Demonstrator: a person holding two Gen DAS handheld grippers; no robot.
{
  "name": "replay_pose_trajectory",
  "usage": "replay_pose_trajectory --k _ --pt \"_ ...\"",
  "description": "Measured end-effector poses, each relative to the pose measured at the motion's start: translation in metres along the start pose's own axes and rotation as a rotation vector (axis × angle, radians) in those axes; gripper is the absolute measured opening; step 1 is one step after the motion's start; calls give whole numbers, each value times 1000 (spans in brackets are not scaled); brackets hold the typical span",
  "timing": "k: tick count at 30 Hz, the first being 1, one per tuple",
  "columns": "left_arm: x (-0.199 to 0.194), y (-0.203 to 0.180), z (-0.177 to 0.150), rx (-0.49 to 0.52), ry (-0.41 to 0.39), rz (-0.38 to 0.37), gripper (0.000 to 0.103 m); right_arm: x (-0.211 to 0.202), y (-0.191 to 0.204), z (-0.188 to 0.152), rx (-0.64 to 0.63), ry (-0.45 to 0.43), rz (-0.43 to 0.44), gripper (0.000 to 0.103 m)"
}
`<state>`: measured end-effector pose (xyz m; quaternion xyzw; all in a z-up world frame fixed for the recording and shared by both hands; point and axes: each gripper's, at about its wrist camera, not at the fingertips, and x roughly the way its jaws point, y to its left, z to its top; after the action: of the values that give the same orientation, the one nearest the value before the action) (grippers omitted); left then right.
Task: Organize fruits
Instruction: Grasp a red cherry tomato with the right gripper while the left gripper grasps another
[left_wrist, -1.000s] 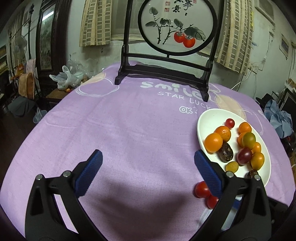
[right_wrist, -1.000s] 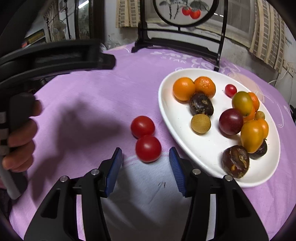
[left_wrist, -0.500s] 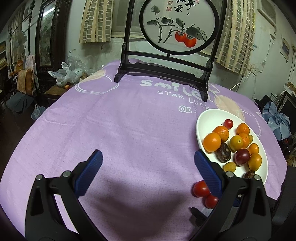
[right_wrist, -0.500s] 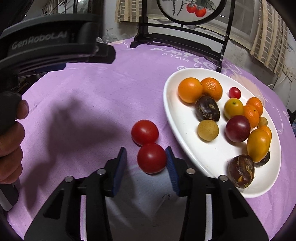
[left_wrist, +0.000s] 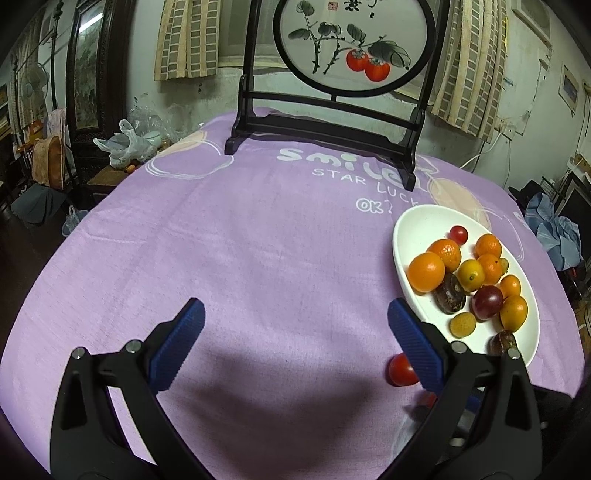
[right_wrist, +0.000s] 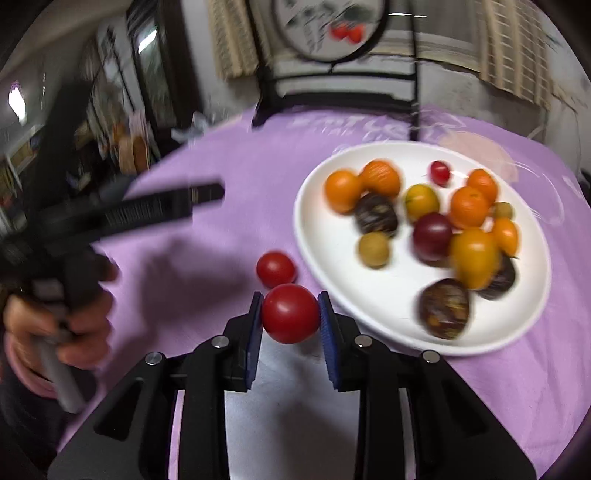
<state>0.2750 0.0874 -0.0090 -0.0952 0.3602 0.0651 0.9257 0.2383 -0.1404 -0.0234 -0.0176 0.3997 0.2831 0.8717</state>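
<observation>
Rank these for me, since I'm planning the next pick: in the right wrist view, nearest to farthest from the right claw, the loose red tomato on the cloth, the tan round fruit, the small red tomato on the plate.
From the right claw:
1. Loose red tomato, on the cloth just ahead.
2. Tan round fruit, near the plate's left side.
3. Small red tomato, at the plate's far side.

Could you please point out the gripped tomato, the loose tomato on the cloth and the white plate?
Gripped tomato (right_wrist: 290, 313): right wrist view, its front face.
Loose tomato (right_wrist: 275, 268): right wrist view, its top.
Plate (right_wrist: 325, 236): right wrist view, bare left inside.
</observation>
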Motion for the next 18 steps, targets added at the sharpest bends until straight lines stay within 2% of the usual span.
replay_pose_trajectory --k 4,7,14,16,18 --pt "3 -4 -3 12 22 -22 101 -28 -22 -3 61 -80 -22 30" --pt "4 -16 -10 61 20 -26 101 -38 -32 -5 98 -102 -30 30" --pt "3 -62 -34 296 14 -96 100 -47 -39 -13 128 -106 -34 30" --pt "2 -75 -42 378 5 -102 97 -47 -40 -13 127 -105 -32 30" --pt "4 -79 -46 414 14 -115 92 -48 -39 -14 126 -104 -32 30"
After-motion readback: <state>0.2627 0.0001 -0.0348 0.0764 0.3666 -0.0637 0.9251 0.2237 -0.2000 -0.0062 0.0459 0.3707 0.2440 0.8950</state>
